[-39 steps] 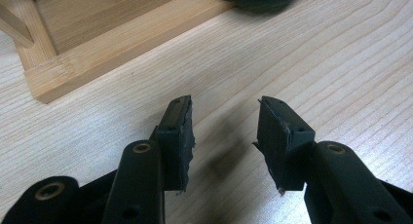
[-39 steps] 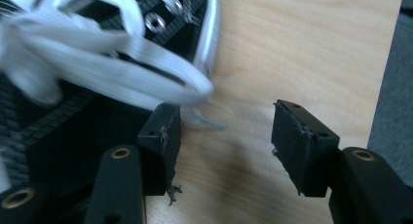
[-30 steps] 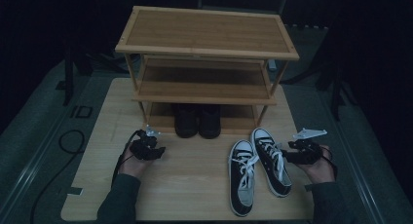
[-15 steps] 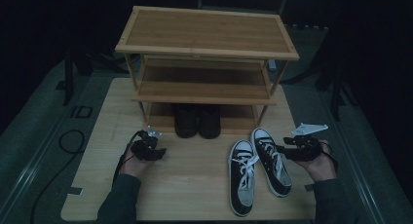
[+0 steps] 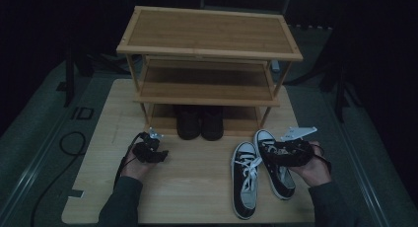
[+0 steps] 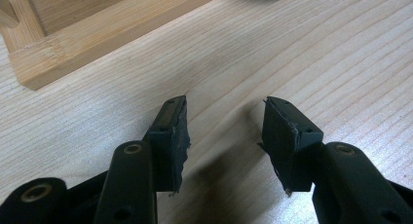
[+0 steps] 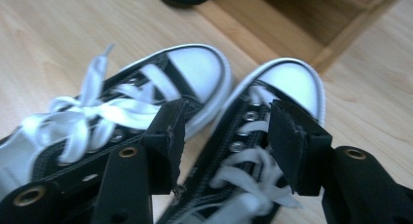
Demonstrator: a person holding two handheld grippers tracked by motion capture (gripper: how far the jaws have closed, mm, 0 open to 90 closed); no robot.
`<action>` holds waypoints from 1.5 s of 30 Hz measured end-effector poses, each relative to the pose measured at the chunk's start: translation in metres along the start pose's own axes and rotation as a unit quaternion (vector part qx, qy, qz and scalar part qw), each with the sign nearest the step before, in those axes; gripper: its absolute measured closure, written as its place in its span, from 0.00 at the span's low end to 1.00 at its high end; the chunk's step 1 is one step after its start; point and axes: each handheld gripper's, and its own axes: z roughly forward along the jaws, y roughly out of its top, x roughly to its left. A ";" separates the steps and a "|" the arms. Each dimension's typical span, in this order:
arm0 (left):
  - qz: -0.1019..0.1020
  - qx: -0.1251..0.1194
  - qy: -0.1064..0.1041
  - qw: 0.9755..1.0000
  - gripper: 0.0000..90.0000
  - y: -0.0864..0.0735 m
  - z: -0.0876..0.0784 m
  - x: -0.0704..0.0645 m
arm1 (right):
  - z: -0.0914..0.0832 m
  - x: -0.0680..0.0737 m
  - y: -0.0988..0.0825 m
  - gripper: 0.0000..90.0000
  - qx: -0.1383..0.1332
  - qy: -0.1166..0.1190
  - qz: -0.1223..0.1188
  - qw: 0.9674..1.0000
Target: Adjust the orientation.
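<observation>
Left gripper (image 6: pixel 225 131) fingers just opening, spread over bare surface (image 5: pixel 197 187), nothing between. Right gripper (image 7: pixel 225 136) fingers parted, hovering above right sneaker (image 5: pixel 277 160), pressing nothing; left sneaker (image 5: pixel 245 180) just beside at nine o'clock. Shoe rack (image 5: pixel 209 39) at twelve o'clock, dark boots (image 5: pixel 199 123) beneath.

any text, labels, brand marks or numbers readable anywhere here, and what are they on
"ID": pale marking on the grey floor left of the table, dim, so the reading is uncertain.
Sneakers: no brand mark or label readable.
Shoe rack, dark shoes under it, grippers: no writing to be seen.
</observation>
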 end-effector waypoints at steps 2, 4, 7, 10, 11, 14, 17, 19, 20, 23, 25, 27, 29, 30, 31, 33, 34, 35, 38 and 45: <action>0.000 0.000 0.000 1.000 0.58 0.000 0.000 0.000 | 0.001 0.005 0.001 0.52 0.004 0.007 -0.004 1.000; 0.000 0.000 0.000 1.000 0.58 0.000 0.000 0.000 | 0.002 0.010 0.001 0.51 0.005 0.012 -0.008 1.000; 0.000 0.000 -0.001 1.000 0.58 0.000 0.000 0.000 | 0.001 0.017 0.001 0.49 0.007 0.017 -0.011 1.000; -0.001 0.000 -0.001 1.000 0.58 0.000 0.000 0.000 | 0.001 0.023 0.000 0.47 0.011 0.018 -0.015 1.000; -0.001 0.000 0.000 1.000 0.57 0.000 0.000 0.000 | 0.000 0.025 0.000 0.45 0.012 0.020 -0.017 1.000; -0.001 0.000 -0.001 1.000 0.57 0.000 0.000 0.000 | 0.000 0.033 0.000 0.42 0.016 0.021 -0.019 0.999; -0.001 0.000 -0.001 1.000 0.57 0.000 0.000 0.001 | 0.000 0.038 0.001 0.40 0.017 0.022 -0.019 0.999; -0.003 0.000 -0.002 1.000 0.57 0.000 0.000 0.001 | 0.000 0.046 0.002 0.39 0.017 0.024 -0.020 0.999; -0.003 -0.001 -0.003 1.000 0.57 0.000 0.000 0.001 | -0.001 0.050 0.002 0.38 0.019 0.027 -0.023 0.999; -0.003 -0.001 -0.003 1.000 0.57 0.000 0.000 0.001 | -0.001 0.055 0.003 0.38 0.023 0.028 -0.022 0.999; -0.003 -0.001 -0.003 1.000 0.57 0.000 0.000 0.001 | 0.000 0.058 0.004 0.38 0.024 0.027 -0.022 0.999; -0.003 -0.001 -0.003 1.000 0.56 0.000 0.000 0.001 | 0.004 0.061 0.004 0.38 0.034 0.024 -0.023 0.999; -0.003 -0.002 -0.003 1.000 0.56 0.000 0.001 0.001 | 0.006 0.061 0.004 0.39 0.033 0.027 -0.024 0.999; -0.003 -0.002 -0.003 1.000 0.56 0.000 0.001 0.001 | 0.007 0.061 0.003 0.40 0.031 0.032 -0.018 0.999; -0.003 -0.002 -0.003 1.000 0.56 0.000 0.001 0.002 | 0.007 0.061 0.003 0.40 0.030 0.032 -0.015 0.999; -0.003 -0.002 -0.004 1.000 0.56 0.000 0.001 0.002 | 0.008 0.063 0.003 0.40 0.030 0.033 -0.011 0.999; -0.003 -0.002 -0.004 1.000 0.56 0.000 0.001 0.002 | 0.008 0.064 0.003 0.40 0.029 0.035 -0.012 0.999; -0.003 -0.002 -0.004 1.000 0.56 0.000 0.001 0.002 | 0.009 0.066 0.003 0.40 0.032 0.038 -0.015 0.999; -0.003 -0.002 -0.004 1.000 0.56 -0.001 0.001 0.002 | 0.013 0.070 0.001 0.40 0.047 0.031 -0.024 0.998; -0.003 -0.002 -0.004 1.000 0.56 0.000 0.001 0.002 | 0.031 0.073 -0.008 0.48 0.100 0.040 0.002 0.994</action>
